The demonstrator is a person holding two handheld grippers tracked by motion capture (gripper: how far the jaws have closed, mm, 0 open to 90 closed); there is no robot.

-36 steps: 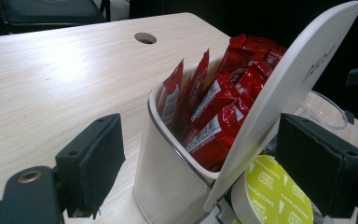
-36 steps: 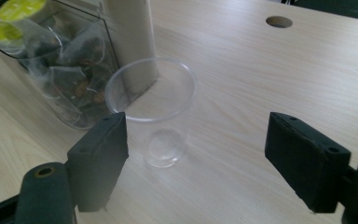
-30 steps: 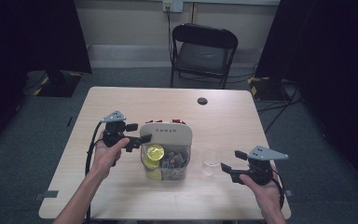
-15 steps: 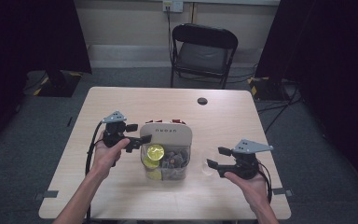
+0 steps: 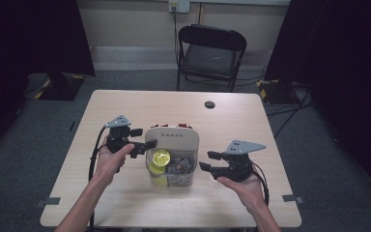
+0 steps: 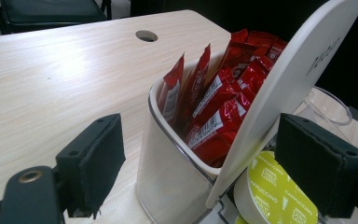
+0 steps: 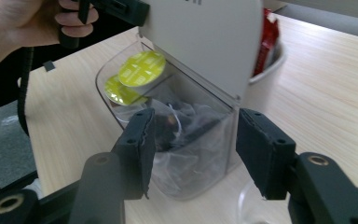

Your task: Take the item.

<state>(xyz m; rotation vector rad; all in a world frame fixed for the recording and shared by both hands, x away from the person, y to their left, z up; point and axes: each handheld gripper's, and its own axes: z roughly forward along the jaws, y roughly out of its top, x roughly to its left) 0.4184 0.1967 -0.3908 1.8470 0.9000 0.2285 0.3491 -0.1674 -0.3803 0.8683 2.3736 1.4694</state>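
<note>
Rightward of the box, the right gripper (image 5: 207,161) has slid in toward the clear container (image 5: 172,166) since the earlier high-view frames, its fingers closing partway with nothing between them yet. From above, that container sits mid-counter (image 5: 125,104), its white lid (image 5: 172,139) tilted up; the left gripper (image 5: 145,147) sits against the lid's left edge.

In the left gripper view, wide-open fingers (image 6: 93,163) flank the lid (image 6: 279,93) and the red sachets (image 6: 214,107), pressing nothing.

In the right gripper view, half-open fingers (image 7: 142,149) frame the container's (image 7: 186,140) near corner, just short. Best to approach squarely, avoiding the yellow-green capsules (image 7: 140,74).
</note>
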